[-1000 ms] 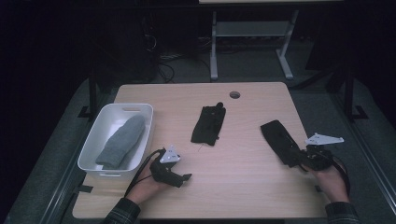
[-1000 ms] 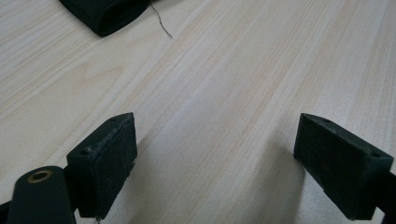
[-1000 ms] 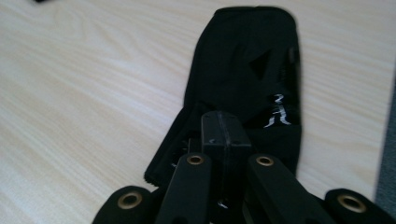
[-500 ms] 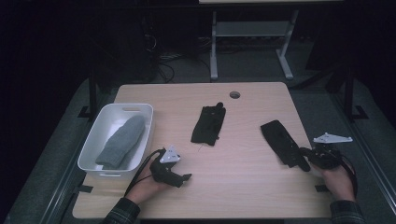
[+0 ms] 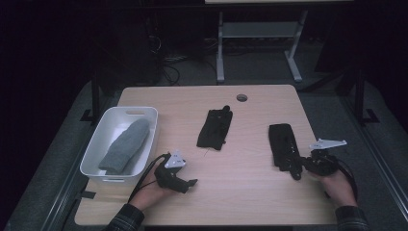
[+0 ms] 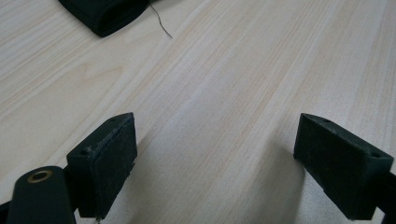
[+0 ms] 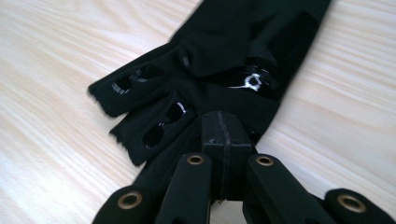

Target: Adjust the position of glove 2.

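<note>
Black fingerless fabric glove (image 7: 224, 60) is being pinched by right hand-held gripper (image 7: 223, 135); next, carrying it left to white plastic bin (image 5: 96, 144). Left hand-held gripper (image 6: 215, 163) is idling wide.

Black fingerless glove (image 5: 283, 144) on the table (image 5: 250, 192)

It lies flat near the right edge, cut-off finger ends frayed, glossy patches on its fingers, one end pinched in the right hand-held gripper (image 5: 297, 169).

Materials and surface finish

Table (image 5: 250, 183): pale wood-grain top, smooth, matt. Fingerless glove (image 7: 224, 60): black cloth, matt, frayed at cut edges, with glossy patches. Mitten (image 5: 126, 144): grey knit cloth. Bin (image 5: 96, 144): white plastic, smooth. Right gripper (image 7: 227, 135): matt black, brass-coloured rivets.
</note>
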`<action>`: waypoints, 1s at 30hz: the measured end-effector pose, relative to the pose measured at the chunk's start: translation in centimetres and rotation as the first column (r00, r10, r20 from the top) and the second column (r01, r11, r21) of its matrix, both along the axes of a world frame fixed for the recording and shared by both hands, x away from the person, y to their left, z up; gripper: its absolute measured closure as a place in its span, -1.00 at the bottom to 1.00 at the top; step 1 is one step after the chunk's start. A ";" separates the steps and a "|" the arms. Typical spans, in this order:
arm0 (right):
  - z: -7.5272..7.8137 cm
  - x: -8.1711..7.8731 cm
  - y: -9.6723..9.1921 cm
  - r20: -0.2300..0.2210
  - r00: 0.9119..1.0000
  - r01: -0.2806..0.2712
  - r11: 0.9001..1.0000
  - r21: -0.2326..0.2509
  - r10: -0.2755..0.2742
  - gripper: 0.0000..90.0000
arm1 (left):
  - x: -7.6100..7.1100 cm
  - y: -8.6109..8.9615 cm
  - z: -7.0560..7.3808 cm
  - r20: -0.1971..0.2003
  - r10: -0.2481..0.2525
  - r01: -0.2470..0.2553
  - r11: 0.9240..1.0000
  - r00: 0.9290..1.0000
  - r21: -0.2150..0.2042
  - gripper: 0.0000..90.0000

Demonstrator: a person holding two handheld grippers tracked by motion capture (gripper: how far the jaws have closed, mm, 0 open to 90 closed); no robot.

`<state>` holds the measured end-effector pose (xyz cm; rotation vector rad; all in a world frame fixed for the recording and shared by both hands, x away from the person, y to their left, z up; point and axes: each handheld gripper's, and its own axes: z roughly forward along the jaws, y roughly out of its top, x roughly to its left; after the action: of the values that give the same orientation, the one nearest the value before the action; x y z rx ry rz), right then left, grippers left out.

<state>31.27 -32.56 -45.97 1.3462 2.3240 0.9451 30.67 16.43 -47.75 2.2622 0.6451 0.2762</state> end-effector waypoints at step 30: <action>0.1 3.6 12.9 -0.018 0.956 -0.293 0.956 -0.004 0.293 1.00 | 0.0 0.0 0.0 -0.002 -0.003 0.003 1.000 1.000 0.000 -0.73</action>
<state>34.85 -19.70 -45.83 1.0264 2.5859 1.0095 30.69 16.44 -47.74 2.2635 0.6430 0.2728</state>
